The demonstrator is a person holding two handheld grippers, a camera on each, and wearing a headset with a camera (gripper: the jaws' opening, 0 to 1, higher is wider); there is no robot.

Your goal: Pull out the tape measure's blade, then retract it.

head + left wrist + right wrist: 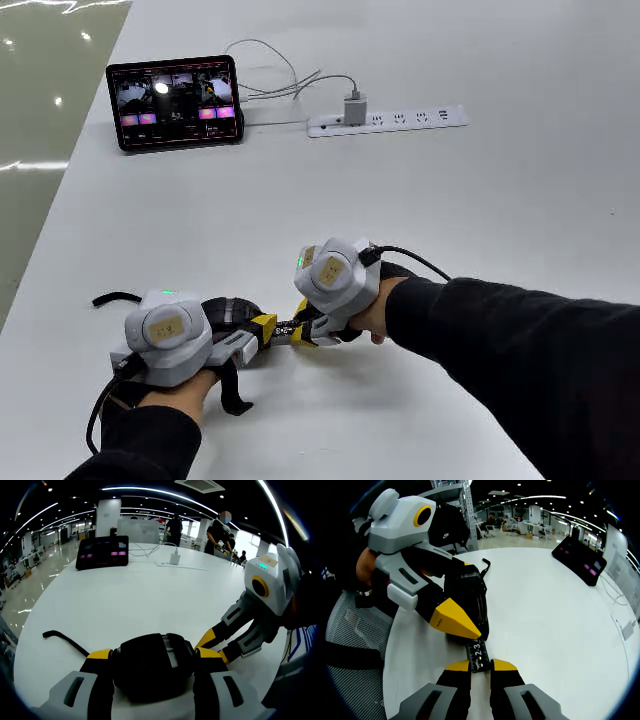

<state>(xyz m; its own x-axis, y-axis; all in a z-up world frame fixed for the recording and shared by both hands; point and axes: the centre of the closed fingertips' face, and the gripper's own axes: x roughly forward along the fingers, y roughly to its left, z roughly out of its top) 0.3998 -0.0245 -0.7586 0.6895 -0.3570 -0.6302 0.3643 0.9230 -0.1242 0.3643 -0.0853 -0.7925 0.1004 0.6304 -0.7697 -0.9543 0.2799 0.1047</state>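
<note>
White table [480, 190], matte, in a large open hall under strip lights, with a glossy floor [40, 110] alongside. Tablet [175, 100] and power strip [400, 120] sit at the far end. At the near end, the left tongs [155, 655] clamp the black tape measure [150, 677] by its case. Just beside, the right tongs [480, 666] pinch the blade [478, 652], a short length drawn out. Right gripper view gives the blade's numerals; left gripper view gives people standing beyond the table.

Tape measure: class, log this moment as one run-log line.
left gripper: shut on tape measure | right gripper: shut on blade tip | blade: short stretch out | surface: white table
</note>
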